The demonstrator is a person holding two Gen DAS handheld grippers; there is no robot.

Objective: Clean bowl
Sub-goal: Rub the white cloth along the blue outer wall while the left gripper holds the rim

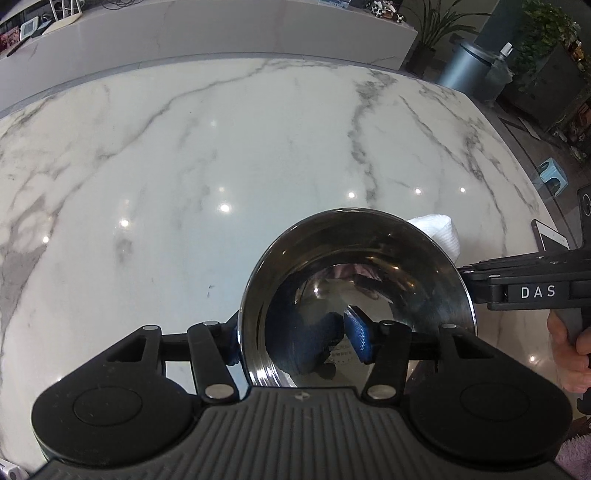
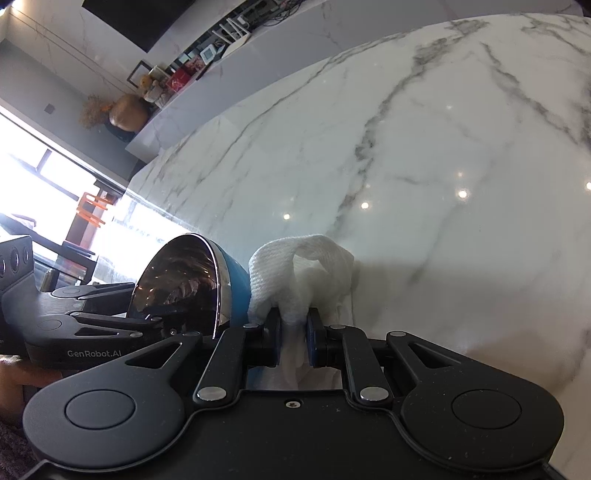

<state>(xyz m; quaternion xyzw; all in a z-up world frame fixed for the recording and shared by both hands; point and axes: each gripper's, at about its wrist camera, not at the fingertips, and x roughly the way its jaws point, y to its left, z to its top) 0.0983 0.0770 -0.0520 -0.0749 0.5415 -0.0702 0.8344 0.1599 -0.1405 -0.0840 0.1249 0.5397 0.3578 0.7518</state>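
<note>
A steel bowl [image 1: 354, 280] with a shiny inside and a blue outside is tilted up over the marble table [image 1: 184, 147]. My left gripper [image 1: 295, 338] is shut on its near rim, one blue pad inside, one outside. In the right wrist view the bowl [image 2: 184, 280] stands on edge at left, its opening facing left, with the left gripper [image 2: 122, 321] on it. My right gripper [image 2: 293, 332] is shut on a white cloth [image 2: 306, 266], which touches the bowl's blue outer wall. The cloth [image 1: 439, 229] peeks out behind the bowl. The right gripper [image 1: 517, 288] reaches in from the right.
A phone [image 1: 550, 236] lies near the table's right edge. A grey bin [image 1: 465, 62], plants and a small blue stool [image 1: 554, 177] stand beyond the table at right. A long white counter [image 1: 221, 29] runs behind the table.
</note>
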